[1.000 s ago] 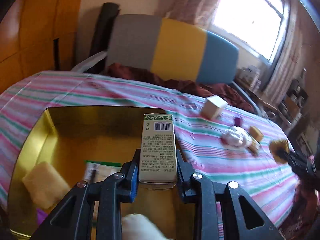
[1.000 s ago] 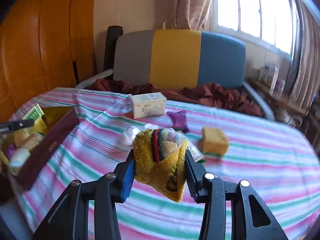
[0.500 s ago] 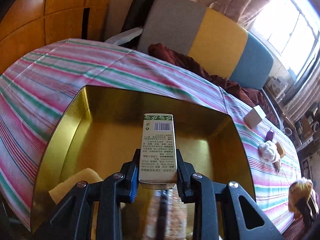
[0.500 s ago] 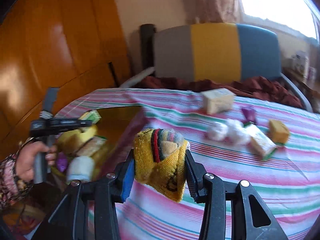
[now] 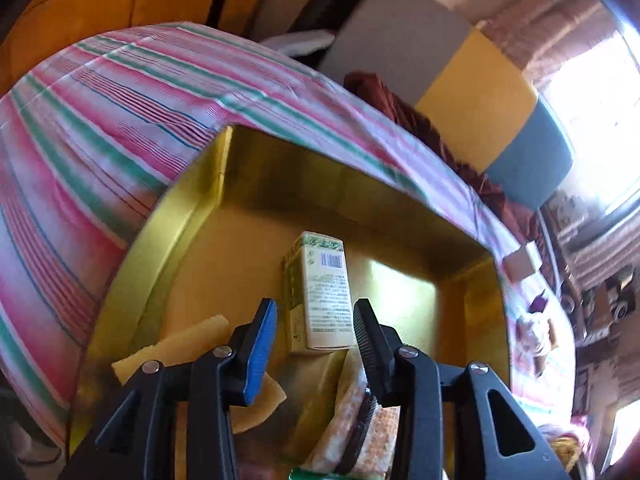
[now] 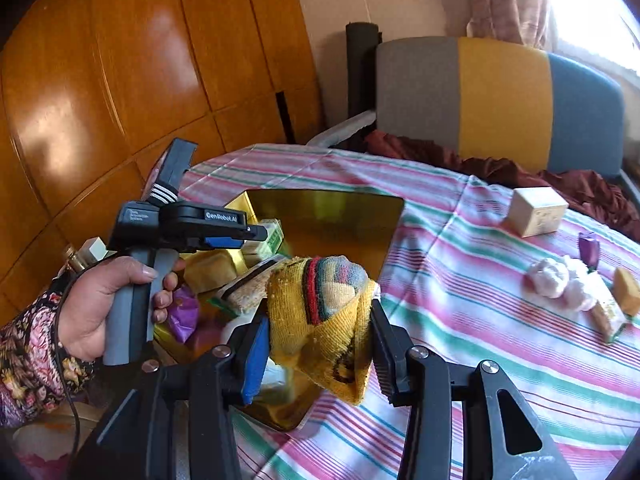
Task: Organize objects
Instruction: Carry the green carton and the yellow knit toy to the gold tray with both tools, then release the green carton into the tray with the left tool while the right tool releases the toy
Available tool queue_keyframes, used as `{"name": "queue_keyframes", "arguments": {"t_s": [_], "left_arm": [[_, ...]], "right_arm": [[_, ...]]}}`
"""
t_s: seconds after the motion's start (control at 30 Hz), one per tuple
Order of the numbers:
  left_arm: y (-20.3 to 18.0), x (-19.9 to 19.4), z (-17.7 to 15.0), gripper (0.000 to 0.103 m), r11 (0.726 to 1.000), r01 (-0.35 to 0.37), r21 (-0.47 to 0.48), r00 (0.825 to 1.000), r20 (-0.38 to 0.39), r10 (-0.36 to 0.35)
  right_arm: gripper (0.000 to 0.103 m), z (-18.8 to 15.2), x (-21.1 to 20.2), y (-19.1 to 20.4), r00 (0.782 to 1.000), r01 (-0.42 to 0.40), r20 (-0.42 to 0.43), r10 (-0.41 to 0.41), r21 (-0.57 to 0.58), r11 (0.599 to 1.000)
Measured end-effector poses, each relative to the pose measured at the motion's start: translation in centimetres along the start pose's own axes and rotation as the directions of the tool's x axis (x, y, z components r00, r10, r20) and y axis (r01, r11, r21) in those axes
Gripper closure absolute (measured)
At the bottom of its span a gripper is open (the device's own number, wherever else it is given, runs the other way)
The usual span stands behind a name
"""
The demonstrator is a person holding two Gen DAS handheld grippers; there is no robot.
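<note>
A gold metal tin (image 5: pixel 192 216) sits on the striped tablecloth; it also shows in the right wrist view (image 6: pixel 344 216). My left gripper (image 5: pixel 314 330) is open, its jaws apart on either side of a green-and-white carton (image 5: pixel 320 300) that lies on the tin's floor. In the right wrist view the left gripper (image 6: pixel 240 236) hangs over the tin. My right gripper (image 6: pixel 316 344) is shut on a rolled yellow striped sock (image 6: pixel 324 312), held above the tin's near corner.
The tin holds a yellow sponge (image 5: pixel 192 344), a biscuit pack (image 5: pixel 352 420) and a purple wrapper (image 6: pixel 184 312). On the cloth to the right lie a cream box (image 6: pixel 536 212), white cotton balls (image 6: pixel 556 276), a purple item (image 6: pixel 588 248) and a sponge block (image 6: pixel 626 290). A chair (image 6: pixel 500 96) stands behind.
My left gripper has lowered into the tin and opened, letting go of the carton, which now lies on the tin floor. My right gripper carried the sock left to the tin.
</note>
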State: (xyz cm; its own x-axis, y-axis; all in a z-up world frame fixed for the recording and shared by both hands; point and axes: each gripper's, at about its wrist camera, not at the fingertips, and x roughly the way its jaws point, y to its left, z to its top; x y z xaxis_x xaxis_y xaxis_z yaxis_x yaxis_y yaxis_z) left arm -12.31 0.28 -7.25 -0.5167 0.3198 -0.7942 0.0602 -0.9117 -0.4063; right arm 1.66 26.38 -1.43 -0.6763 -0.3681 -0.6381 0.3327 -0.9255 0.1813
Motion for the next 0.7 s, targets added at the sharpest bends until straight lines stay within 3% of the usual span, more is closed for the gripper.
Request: {"name": "queue_keyframes", "arguments": {"t_s": [0.23, 0.63, 0.7], "left_arm": [[1.0, -5.2, -0.5, 0.063, 0.999, -0.031, -0.023, 0.976, 0.216, 0.035], [2.0, -7.7, 1.0, 0.063, 0.995, 0.013, -0.098, 0.968, 0.250, 0.012], [1.8, -7.8, 1.1, 0.063, 0.995, 0.019, -0.095, 0.967, 0.255, 0.006]], "right_arm": [[0.057, 0.7, 2.3, 1.5, 0.999, 0.003, -0.046, -0.004, -0.015, 1.000], [0.057, 2.1, 6.6, 2.2, 0.992, 0.064, -0.105, -0.062, 0.016, 0.998], [0.053, 2.4, 7.2, 2.3, 0.990, 0.089, -0.107, -0.087, 0.013, 0.996]]}}
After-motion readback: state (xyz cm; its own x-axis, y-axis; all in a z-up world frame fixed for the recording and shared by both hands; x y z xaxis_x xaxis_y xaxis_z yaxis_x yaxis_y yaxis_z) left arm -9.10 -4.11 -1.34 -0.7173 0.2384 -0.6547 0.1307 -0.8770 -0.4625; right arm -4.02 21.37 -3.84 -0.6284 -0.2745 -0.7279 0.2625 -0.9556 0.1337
